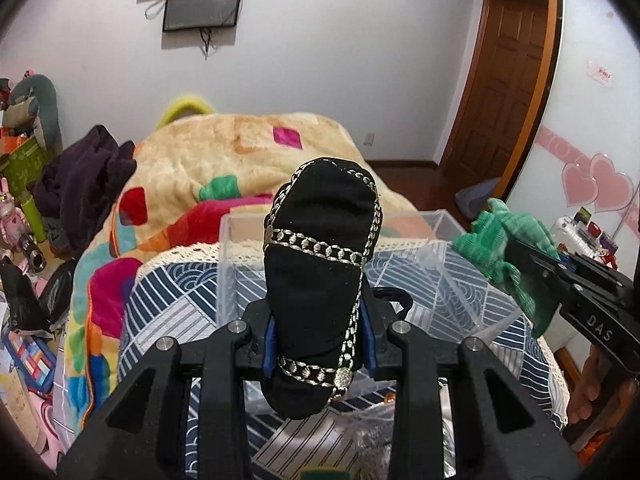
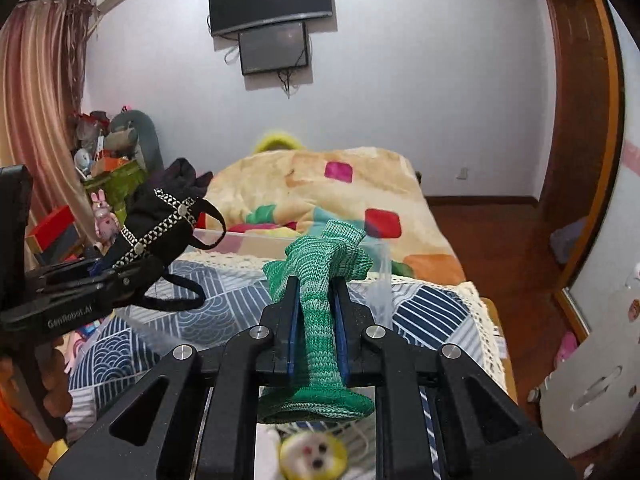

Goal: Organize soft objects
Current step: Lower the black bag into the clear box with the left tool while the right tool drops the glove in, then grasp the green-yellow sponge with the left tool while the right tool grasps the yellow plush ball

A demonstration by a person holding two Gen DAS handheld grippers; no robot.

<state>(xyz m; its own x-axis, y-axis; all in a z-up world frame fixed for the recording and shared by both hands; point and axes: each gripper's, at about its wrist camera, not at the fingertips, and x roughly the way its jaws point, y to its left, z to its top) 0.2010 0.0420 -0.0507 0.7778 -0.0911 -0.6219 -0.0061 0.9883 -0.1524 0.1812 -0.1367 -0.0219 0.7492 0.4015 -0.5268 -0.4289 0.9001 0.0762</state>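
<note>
Left gripper point(image 1: 320, 354): clamped on black silver-trimmed soft item point(image 1: 324, 264), held above clear bin point(image 1: 240, 240) on patterned table cover point(image 1: 172, 300). Right gripper point(image 2: 316, 312): clenched on green knit piece point(image 2: 320, 280), beside same bin. Neither item deposited; yellow-white plush point(image 2: 314, 456) below, apparently awaiting sorting.

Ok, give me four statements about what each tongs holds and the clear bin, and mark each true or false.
1. The left tongs grip a black pouch with silver chain trim. True.
2. The right tongs stand open and hold nothing. False: they are shut on a green knitted piece.
3. A clear plastic bin sits on the patterned bed cover. True.
4. The green knitted piece lies inside the bin. False: it is held in the air.
</note>
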